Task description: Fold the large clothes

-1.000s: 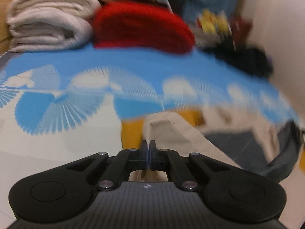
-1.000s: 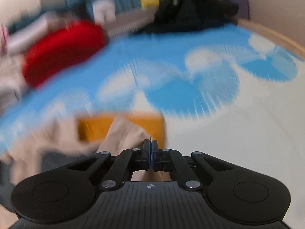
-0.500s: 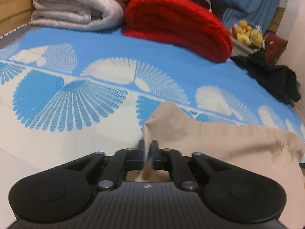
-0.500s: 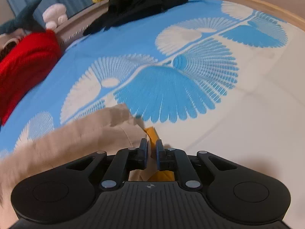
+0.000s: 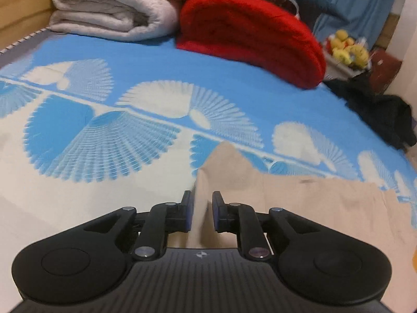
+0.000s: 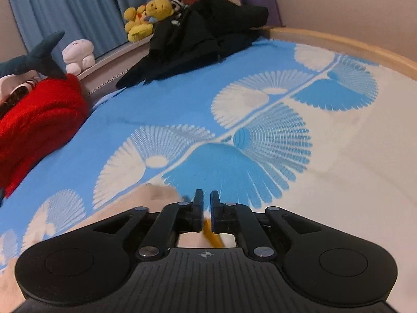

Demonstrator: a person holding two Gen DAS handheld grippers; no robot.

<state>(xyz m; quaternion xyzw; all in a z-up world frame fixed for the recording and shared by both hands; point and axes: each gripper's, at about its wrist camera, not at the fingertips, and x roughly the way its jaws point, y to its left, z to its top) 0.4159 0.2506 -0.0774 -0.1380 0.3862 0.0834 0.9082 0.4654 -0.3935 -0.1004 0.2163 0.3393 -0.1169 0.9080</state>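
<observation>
Both claws, left claw (image 5: 200, 212) and right claw (image 6: 206, 211), parted from pinched; beige garment (image 5: 299, 208) now spread flat.

You had the beige garment (image 5: 299, 203) lying flat across the lower right of the left view, one corner peaked toward centre frame.

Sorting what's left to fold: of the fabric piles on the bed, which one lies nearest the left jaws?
The beige garment, spread flat right at the left gripper. The red blanket, cream blanket and black clothes sit far back.
</observation>
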